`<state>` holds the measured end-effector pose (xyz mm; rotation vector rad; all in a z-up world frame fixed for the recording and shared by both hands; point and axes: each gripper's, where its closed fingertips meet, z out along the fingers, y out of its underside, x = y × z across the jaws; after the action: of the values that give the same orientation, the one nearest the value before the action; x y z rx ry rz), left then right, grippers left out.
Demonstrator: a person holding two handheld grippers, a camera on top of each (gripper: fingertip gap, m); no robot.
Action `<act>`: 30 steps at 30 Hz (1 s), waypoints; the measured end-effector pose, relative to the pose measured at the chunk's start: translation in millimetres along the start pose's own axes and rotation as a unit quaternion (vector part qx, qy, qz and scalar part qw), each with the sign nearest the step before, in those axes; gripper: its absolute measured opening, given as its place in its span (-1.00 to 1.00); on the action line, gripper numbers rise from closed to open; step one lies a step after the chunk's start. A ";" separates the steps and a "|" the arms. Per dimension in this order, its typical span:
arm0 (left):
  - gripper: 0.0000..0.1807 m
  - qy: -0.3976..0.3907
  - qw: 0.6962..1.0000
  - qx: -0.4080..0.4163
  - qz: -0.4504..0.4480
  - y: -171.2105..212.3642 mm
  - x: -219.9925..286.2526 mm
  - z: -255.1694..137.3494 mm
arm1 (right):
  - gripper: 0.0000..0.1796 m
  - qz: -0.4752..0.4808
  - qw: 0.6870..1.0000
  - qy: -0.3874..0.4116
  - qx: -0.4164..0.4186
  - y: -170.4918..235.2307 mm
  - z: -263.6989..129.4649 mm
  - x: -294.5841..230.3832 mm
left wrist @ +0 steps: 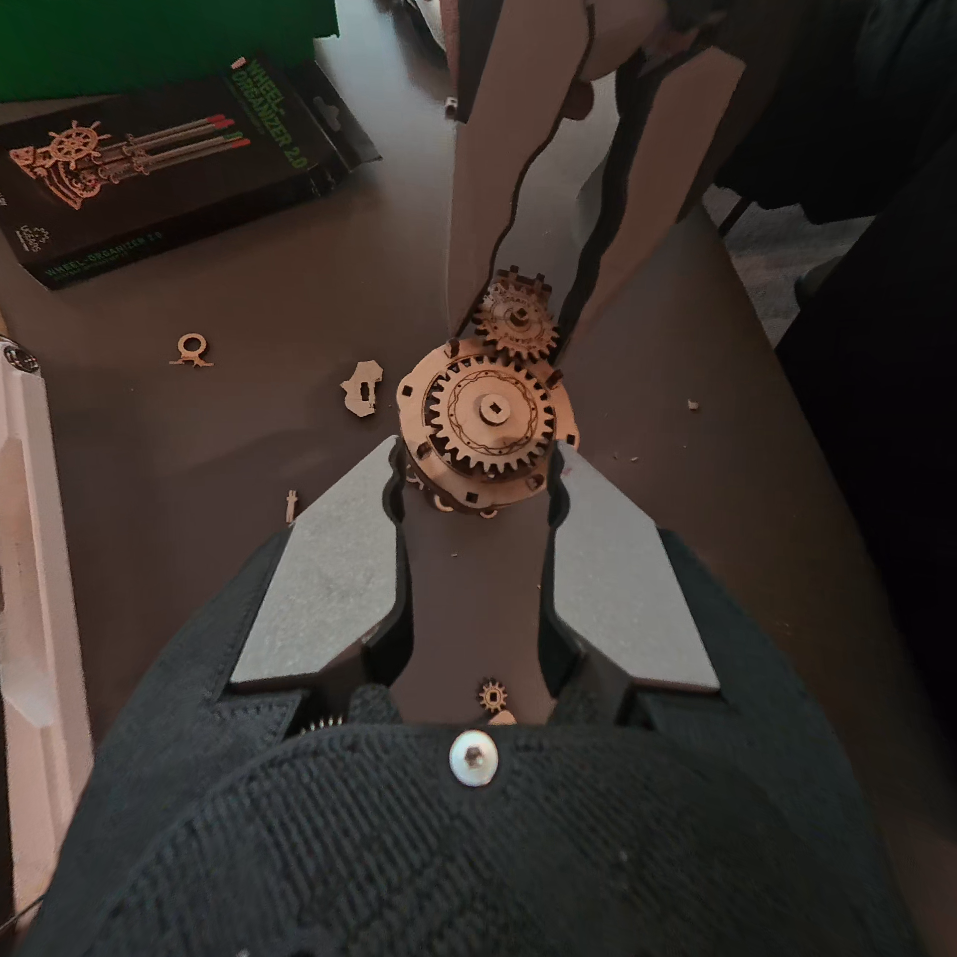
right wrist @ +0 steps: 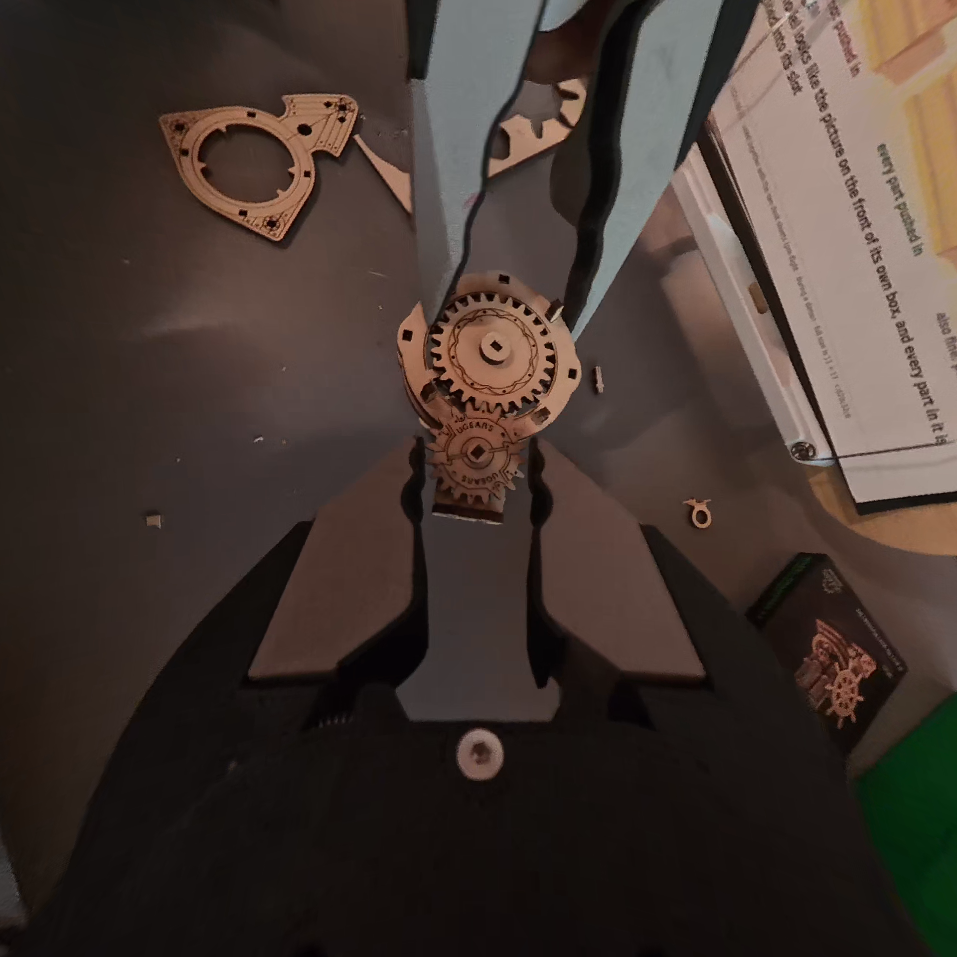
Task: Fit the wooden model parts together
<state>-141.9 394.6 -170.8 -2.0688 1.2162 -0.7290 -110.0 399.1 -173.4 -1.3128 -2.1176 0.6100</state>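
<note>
To the left of the gear assembly [right wrist: 487,357], on the dark surface [right wrist: 155,362], lies a flat plate with a round opening [right wrist: 254,165], well apart from the assembly and not yet fitted to anything. A little square chip [right wrist: 153,520] lies nearer the camera on that same side.

At the middle stands the gear assembly itself: a large gear [right wrist: 492,352] sits seated on its round base, and a small gear [right wrist: 476,461] meshes with it at the near edge. I judge this core to be largely built. The left hand-held gripper [left wrist: 474,455] pinches the base from either side, its fingertips pressed against the rim. The right hand-held gripper [right wrist: 476,461] is closed around the small gear and the tab under it; whether it is pressing the gear home or only steadying it, I cannot tell.

To the right of the assembly lie a short peg [right wrist: 599,379] just beside it, a small ring piece [right wrist: 699,512] farther off, then the kit box [right wrist: 828,647] and a printed sheet [right wrist: 854,259]. In the left wrist view a jagged scrap [left wrist: 362,388] and a tiny gear [left wrist: 492,694] also lie loose, so several parts seem left to fit.
</note>
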 end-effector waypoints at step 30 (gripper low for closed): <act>-0.16 -0.049 0.998 0.010 -0.027 -11.3 -2.2 -35.1 | -0.39 0.098 0.991 0.045 0.077 8.9 -49.6 16.4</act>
<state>-161.9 392.7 -139.8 -2.1035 1.0985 -0.6548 -76.7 421.8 -139.0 -1.4420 -1.8444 0.7637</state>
